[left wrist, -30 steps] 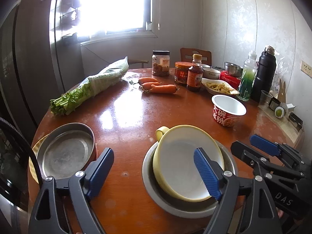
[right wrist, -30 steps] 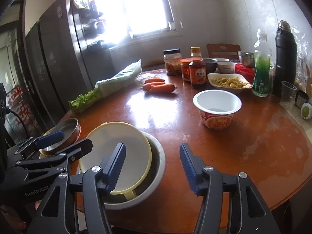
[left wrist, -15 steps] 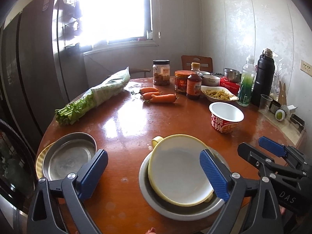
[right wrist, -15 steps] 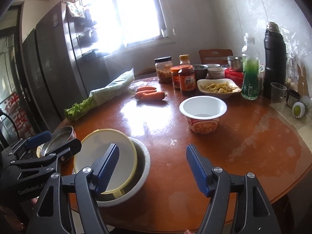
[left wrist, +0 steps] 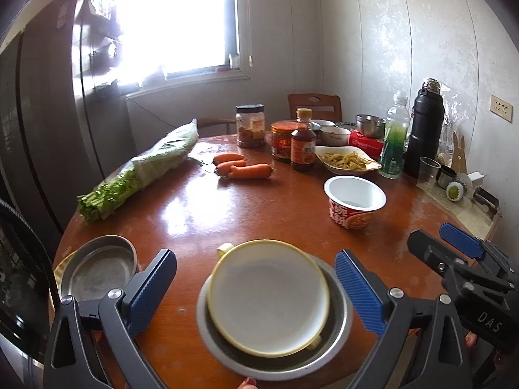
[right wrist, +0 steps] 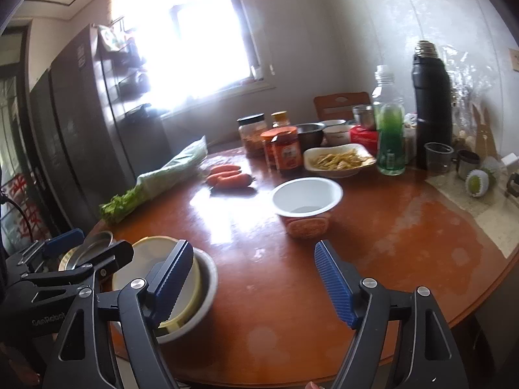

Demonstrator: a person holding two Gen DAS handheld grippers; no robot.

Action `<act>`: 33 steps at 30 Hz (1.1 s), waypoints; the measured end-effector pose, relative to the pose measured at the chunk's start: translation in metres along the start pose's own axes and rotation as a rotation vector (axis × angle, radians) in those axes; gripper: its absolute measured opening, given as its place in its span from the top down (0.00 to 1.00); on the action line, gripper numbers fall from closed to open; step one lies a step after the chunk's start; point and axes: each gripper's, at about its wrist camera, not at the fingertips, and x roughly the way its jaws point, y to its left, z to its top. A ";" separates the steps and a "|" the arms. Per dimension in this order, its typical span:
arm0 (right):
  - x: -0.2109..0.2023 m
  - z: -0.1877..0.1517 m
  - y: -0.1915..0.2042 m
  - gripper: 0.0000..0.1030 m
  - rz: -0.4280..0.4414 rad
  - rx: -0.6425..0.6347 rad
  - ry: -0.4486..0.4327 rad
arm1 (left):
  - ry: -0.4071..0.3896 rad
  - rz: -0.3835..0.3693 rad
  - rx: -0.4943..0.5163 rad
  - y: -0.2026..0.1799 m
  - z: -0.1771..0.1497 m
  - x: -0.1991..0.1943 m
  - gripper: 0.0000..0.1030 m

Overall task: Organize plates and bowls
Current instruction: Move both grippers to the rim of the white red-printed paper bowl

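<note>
Your left gripper hangs with its blue-padded jaws spread wide and nothing between them; your right gripper is likewise splayed and empty. Neither touches any dish.

Position of the task's things: the pale yellow round bowl with a small side handle sits nested and tilted in the larger grey metal basin at the near edge of the round reddish wooden table. To the left, a shallow round steel plate rests on what looks like a yellow plate, mostly hidden. The white instant-noodle cup with red print stands apart, mid-table.

Risks, as judgement:
- The basin sits close to the table edge — a push toward you could slide the stack off.
- The yellow bowl leans inside the basin; pinching one rim may lever it out or rock the basin.
- The steel plate's low rim offers little to grip, so the pads could slip off.
- Both grippers hang close together near the stack — reaching in at once risks a collision.
- The noodle cup looks light and would tip easily if brushed.
</note>
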 end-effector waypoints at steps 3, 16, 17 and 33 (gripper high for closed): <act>-0.004 0.003 -0.011 0.23 -0.023 0.015 -0.012 | -0.004 -0.016 -0.006 -0.005 0.008 0.000 0.04; -0.010 0.020 -0.067 0.23 -0.126 0.105 -0.049 | 0.038 -0.095 0.046 -0.048 0.056 0.028 0.04; -0.009 0.022 -0.070 0.23 -0.132 0.109 -0.047 | 0.037 -0.092 0.052 -0.051 0.061 0.032 0.04; 0.056 0.040 -0.098 0.23 -0.150 0.105 0.064 | 0.202 -0.111 0.045 -0.081 0.095 0.132 0.04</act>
